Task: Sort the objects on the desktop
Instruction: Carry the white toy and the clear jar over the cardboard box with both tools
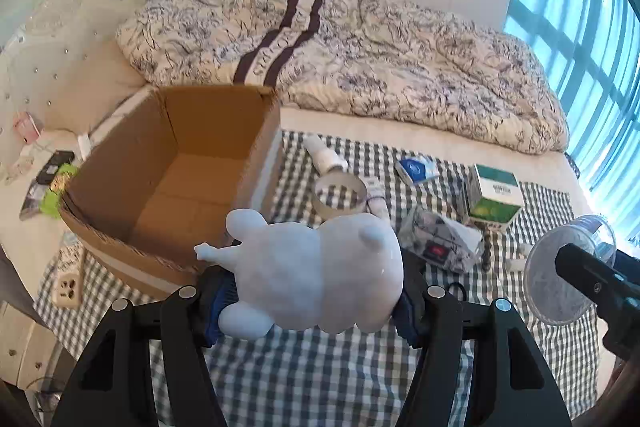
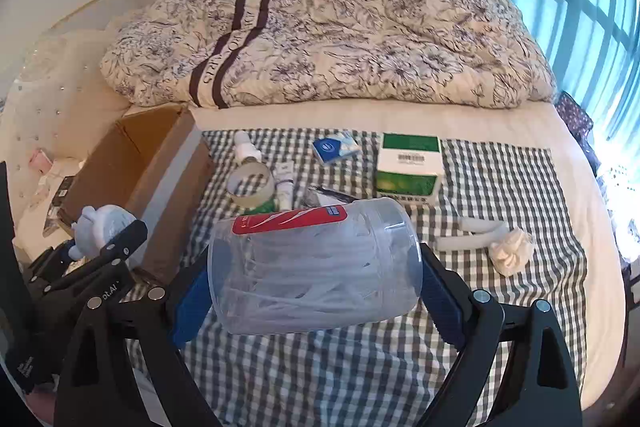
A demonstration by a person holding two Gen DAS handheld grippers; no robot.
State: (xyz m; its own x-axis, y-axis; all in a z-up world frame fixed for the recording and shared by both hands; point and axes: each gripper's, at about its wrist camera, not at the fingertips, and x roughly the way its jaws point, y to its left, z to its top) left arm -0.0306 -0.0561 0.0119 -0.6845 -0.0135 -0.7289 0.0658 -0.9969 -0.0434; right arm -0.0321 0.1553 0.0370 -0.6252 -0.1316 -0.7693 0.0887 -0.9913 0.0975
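Left hand-held gripper (image 1: 312,307) clamps figurine (image 1: 316,275) (lying crosswise); right (image 2: 316,291) clamps sideways jar (image 2: 316,267).

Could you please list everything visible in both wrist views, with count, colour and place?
figurine: 1, pale blue-white, in left gripper
clear jar: 1, red label, in right gripper
cardboard box: 1, brown, open, left on cloth
tape roll: 1, clear, beside box
white bottle: 1, lying behind tape
blue packet: 1, mid cloth
green-white carton: 1, right of the packet
crumpled tissue: 1, white, right
checked cloth: 1, on bed
quilt: 1, floral, behind
left gripper: shut
right gripper: shut
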